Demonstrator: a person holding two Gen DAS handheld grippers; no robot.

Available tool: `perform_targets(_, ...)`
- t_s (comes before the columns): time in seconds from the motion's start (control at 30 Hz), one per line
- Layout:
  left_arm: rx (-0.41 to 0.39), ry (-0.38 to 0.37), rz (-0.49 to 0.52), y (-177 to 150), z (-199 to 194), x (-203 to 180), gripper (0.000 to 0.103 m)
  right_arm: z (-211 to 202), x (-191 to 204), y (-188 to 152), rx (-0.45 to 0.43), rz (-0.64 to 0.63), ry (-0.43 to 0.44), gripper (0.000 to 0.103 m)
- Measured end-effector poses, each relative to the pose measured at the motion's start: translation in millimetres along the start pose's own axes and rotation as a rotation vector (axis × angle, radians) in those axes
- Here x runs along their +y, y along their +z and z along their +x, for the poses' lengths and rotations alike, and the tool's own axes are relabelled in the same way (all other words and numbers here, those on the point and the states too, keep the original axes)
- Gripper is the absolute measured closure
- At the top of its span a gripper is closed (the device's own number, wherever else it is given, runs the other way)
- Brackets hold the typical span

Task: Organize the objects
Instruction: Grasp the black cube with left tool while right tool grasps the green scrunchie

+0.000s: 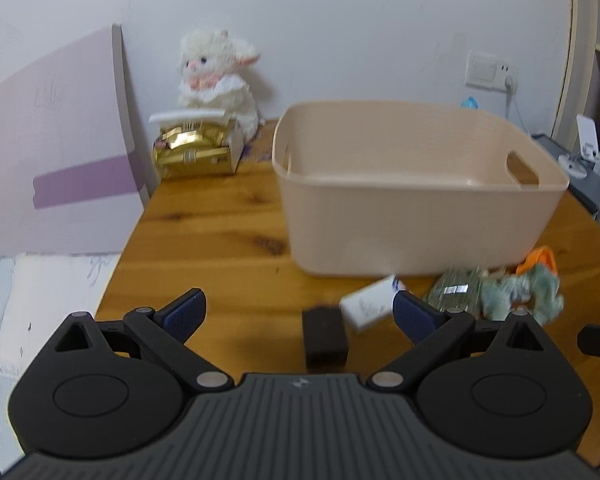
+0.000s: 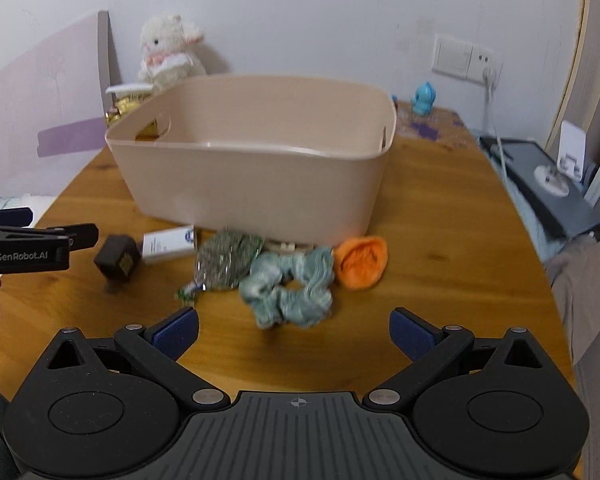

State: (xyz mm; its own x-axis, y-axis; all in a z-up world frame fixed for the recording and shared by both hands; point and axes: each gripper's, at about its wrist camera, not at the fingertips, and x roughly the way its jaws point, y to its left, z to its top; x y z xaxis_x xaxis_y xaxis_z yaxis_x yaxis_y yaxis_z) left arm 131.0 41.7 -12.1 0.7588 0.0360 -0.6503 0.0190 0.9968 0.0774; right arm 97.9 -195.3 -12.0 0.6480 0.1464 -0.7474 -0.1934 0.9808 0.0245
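A beige plastic bin (image 1: 412,208) (image 2: 256,184) stands on the wooden table (image 1: 220,232) (image 2: 440,248). In front of it lie a black cube (image 1: 325,338) (image 2: 118,260), a white box (image 1: 370,305) (image 2: 168,245), a green-grey packet (image 1: 456,290) (image 2: 228,260), a teal scrunchie (image 1: 520,292) (image 2: 290,286) and an orange piece (image 1: 538,260) (image 2: 362,260). My left gripper (image 1: 300,312) is open, with the black cube between its fingers; it also shows in the right wrist view (image 2: 40,240). My right gripper (image 2: 294,330) is open and empty, just short of the scrunchie.
A white plush toy (image 1: 218,80) (image 2: 168,50) and a gold box (image 1: 194,148) sit at the table's back left against the wall. A small blue figure (image 2: 422,100) stands at the back right. A pink board (image 1: 56,144) leans at the left.
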Motion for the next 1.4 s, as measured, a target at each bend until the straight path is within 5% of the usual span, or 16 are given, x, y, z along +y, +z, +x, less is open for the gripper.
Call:
perform_targets(0.43, 0.087, -0.021, 0.028, -31, 36, 1, 0.003, 46, 3, -13, 0.059, 0.003, -0.021, 0.000)
perform_targets(0.8, 0.112, -0.064, -0.012, -28, 67, 5, 0.003, 74, 0, -9, 0.008, 0.023, -0.049, 0.000)
perform_targets(1.0, 0.109, -0.052, -0.024, -26, 80, 4, 0.007, 85, 2, -7, 0.015, 0.006, -0.052, 0.028)
perform_targets(1.17, 0.109, -0.079, -0.016, -28, 81, 2, 0.028, 83, 5, -7, 0.008, 0.000, -0.036, 0.056)
perform_targets(1.33, 0.092, -0.130, 0.012, -26, 75, -2, 0.069, 79, 7, -9, -0.006, -0.003, -0.021, 0.079)
perform_targets(1.4, 0.085, -0.128, 0.029, -27, 74, -4, 0.069, 77, 7, -10, -0.010, -0.004, -0.014, 0.083)
